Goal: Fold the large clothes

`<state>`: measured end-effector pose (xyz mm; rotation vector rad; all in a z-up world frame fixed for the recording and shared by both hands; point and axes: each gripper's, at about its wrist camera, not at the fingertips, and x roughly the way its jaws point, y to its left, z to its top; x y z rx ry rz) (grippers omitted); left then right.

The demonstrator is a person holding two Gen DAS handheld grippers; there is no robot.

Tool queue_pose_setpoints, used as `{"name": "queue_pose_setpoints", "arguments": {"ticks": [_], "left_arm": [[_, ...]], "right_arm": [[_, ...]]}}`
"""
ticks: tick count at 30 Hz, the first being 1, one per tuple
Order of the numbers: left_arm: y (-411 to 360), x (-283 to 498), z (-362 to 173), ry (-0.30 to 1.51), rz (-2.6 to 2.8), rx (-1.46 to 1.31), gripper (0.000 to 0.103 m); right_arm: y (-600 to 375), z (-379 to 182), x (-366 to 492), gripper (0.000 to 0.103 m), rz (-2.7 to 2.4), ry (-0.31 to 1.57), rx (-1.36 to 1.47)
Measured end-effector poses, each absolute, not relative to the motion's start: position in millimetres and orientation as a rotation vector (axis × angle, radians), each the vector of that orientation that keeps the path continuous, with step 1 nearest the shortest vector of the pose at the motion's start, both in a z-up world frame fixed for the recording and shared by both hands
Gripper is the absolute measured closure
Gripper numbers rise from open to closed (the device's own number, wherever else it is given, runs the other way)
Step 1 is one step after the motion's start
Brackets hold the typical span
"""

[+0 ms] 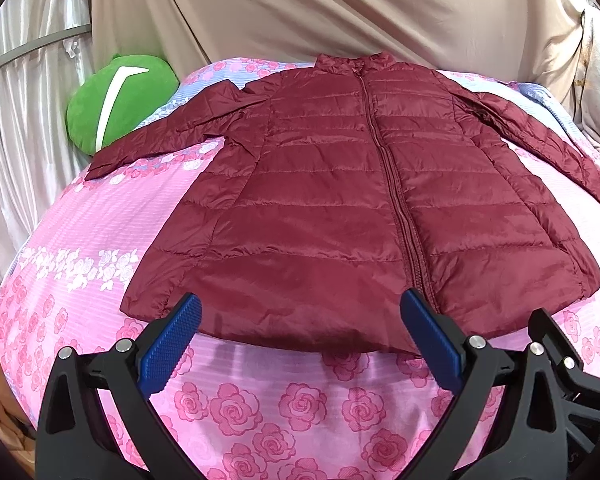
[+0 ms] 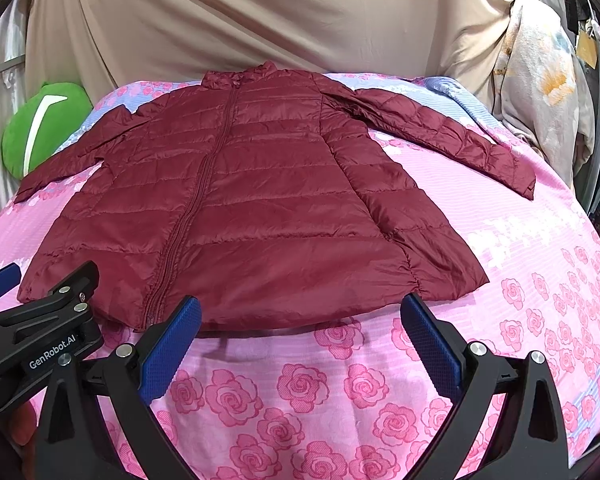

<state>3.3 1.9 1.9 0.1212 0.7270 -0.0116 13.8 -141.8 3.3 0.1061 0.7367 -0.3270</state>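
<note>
A dark red quilted jacket [image 1: 352,200] lies flat and zipped on the bed, collar at the far side, both sleeves spread outward. It also shows in the right wrist view [image 2: 252,208]. My left gripper [image 1: 300,304] is open and empty, just above the near hem, left of the zipper's lower end. My right gripper [image 2: 300,304] is open and empty at the near hem, right of the zipper. The left gripper's body shows at the left in the right wrist view [image 2: 40,320].
A pink rose-print bedspread [image 1: 284,408] covers the bed. A green cushion [image 1: 116,100] lies at the far left by the left sleeve. A beige sheet [image 1: 320,8] hangs behind. Clothes [image 2: 540,92] hang at the right.
</note>
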Motion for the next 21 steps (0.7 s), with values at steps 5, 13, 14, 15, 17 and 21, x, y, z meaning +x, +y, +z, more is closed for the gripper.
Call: {"name": "queue_pose_setpoints", "arguments": {"ticks": [5,13,14,15,17,21], "left_arm": [[2.4,4.0,0.3,0.730,-0.011,0.123,0.006],[3.7,5.1,-1.0,0.733,-0.010,0.123,0.006],[3.3,5.1,-1.2,0.733,-0.010,0.123,0.006],[3.2,5.1,-1.3,0.733,-0.010,0.124,0.006],[3.4,5.1,-1.3,0.733,-0.010,0.124,0.006],[3.5,5.6,-2.3,0.734,-0.009,0.126,0.006]], "right_arm": [[-141.0,3.0,14.8,0.005,-0.328,0.740,0.104],[-142.3,0.6,15.5,0.005,-0.327,0.743,0.107],[-142.3,0.6,15.5,0.005,-0.327,0.743,0.107],[-142.3,0.5,15.6,0.005,-0.326,0.743,0.107],[-142.4,0.4,15.8,0.005,-0.327,0.743,0.108],[-142.2,0.7,15.8,0.005,-0.327,0.743,0.107]]}}
